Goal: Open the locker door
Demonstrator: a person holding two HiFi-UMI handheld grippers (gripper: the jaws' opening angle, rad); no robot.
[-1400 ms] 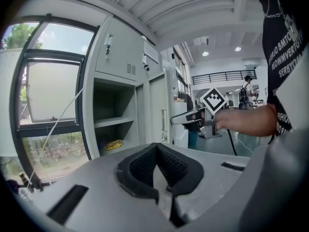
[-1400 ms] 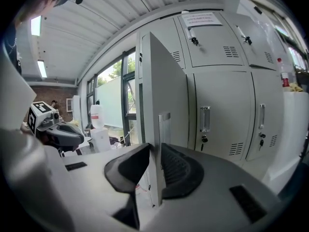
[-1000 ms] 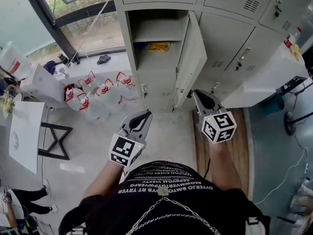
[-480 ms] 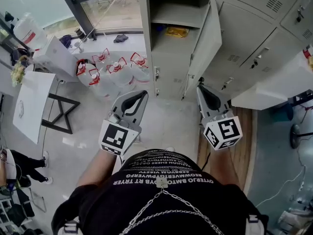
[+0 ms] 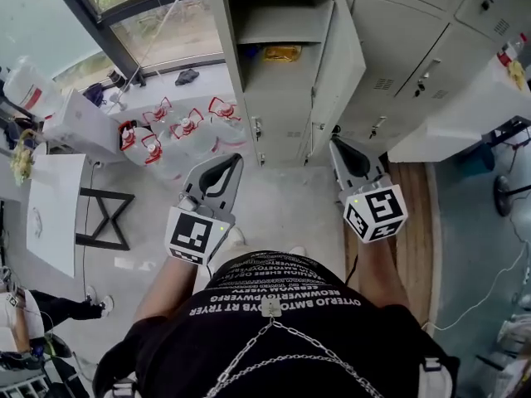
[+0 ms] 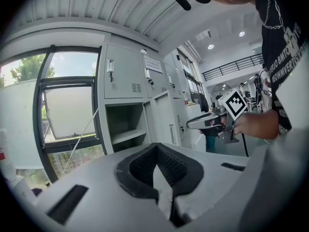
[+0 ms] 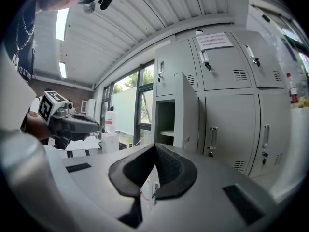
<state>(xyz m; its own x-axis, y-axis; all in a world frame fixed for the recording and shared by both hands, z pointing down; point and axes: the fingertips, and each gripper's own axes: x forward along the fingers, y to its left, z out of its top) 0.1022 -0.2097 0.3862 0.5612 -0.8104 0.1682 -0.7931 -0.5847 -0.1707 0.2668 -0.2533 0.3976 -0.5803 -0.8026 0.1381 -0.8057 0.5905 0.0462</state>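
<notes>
Before the open locker door (image 5: 340, 56), the right gripper (image 5: 334, 144) has brought its fingers together, matching the left gripper (image 5: 234, 159).

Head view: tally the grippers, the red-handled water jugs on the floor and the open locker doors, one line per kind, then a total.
Grippers: 2 (left gripper, right gripper)
Red-handled water jugs: 5
Open locker doors: 1
Total: 8

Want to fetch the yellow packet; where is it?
Head view, top centre: the yellow packet lies inside the open locker, under its shelf, left of the door.
</notes>
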